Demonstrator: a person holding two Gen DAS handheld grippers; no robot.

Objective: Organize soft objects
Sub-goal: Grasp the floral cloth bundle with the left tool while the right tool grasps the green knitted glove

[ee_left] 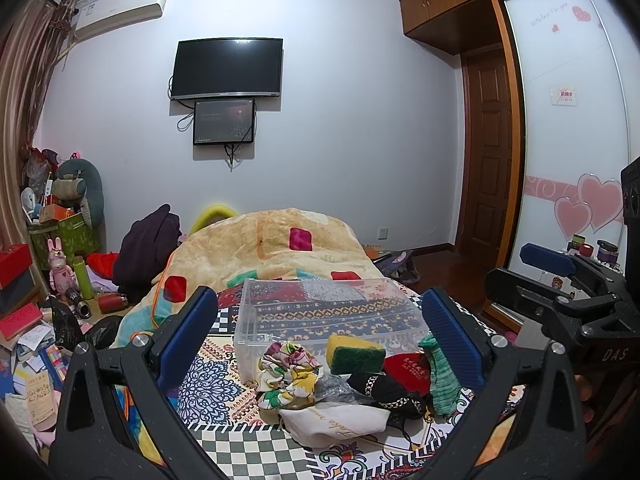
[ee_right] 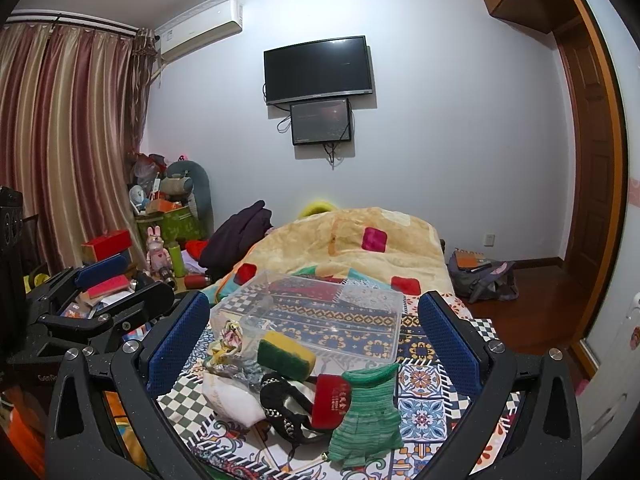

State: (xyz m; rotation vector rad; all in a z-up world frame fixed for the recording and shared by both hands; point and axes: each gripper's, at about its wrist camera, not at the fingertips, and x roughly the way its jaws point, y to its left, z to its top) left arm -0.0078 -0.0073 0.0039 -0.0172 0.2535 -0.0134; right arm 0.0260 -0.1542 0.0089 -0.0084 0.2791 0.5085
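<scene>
A pile of soft things lies on the patterned bedspread in front of a clear plastic box (ee_left: 320, 312) (ee_right: 316, 316): a yellow-green sponge (ee_left: 354, 354) (ee_right: 286, 354), a floral cloth (ee_left: 286, 372) (ee_right: 230, 340), a white pouch (ee_left: 340, 420) (ee_right: 230, 398), a black chain-trimmed cloth (ee_left: 384, 390) (ee_right: 284, 404), a red pouch (ee_left: 410, 366) (ee_right: 332, 400) and a green knitted glove (ee_left: 442, 376) (ee_right: 366, 412). My left gripper (ee_left: 320, 332) is open above the pile, empty. My right gripper (ee_right: 316, 340) is open above it too, empty. Each gripper shows at the edge of the other's view.
A rumpled beige blanket (ee_left: 276, 240) covers the far half of the bed. Clutter, boxes and toys (ee_left: 60, 264) fill the floor on the left. A bag (ee_right: 484, 276) lies on the wooden floor at right. A wardrobe (ee_left: 568, 128) stands right.
</scene>
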